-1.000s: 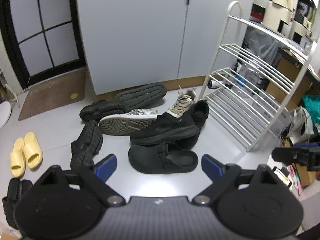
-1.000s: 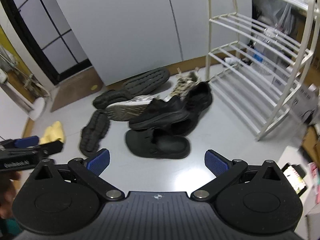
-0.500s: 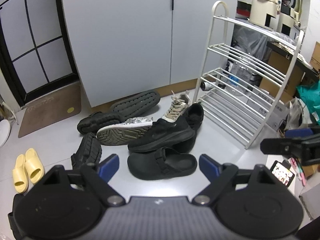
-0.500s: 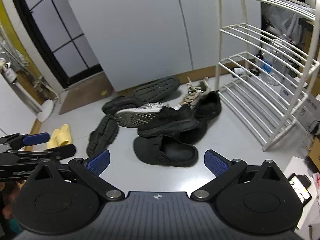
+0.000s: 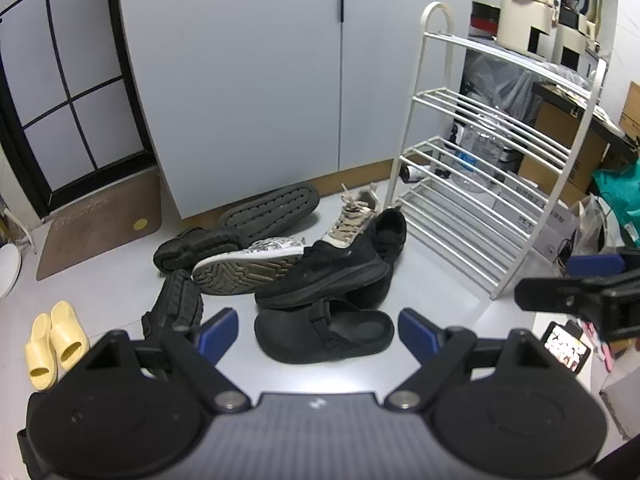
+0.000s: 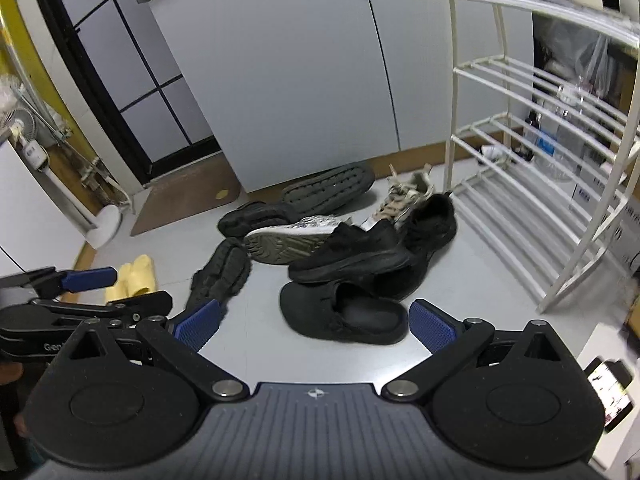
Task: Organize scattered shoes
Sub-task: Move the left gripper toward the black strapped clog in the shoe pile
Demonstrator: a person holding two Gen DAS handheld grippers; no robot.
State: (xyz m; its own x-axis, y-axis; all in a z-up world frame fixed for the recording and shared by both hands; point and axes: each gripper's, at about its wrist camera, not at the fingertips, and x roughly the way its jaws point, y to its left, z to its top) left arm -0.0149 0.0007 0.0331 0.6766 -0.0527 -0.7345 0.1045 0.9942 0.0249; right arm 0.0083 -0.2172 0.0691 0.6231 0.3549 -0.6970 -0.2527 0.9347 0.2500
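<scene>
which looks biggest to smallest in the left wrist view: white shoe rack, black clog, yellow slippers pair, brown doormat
1. white shoe rack
2. brown doormat
3. black clog
4. yellow slippers pair

The doormat lies farther from the camera than the clog, so that ranking is sound.

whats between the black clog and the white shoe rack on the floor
Bare grey floor: nothing lies between the black clog and the white shoe rack. Both wrist views show it.
</scene>
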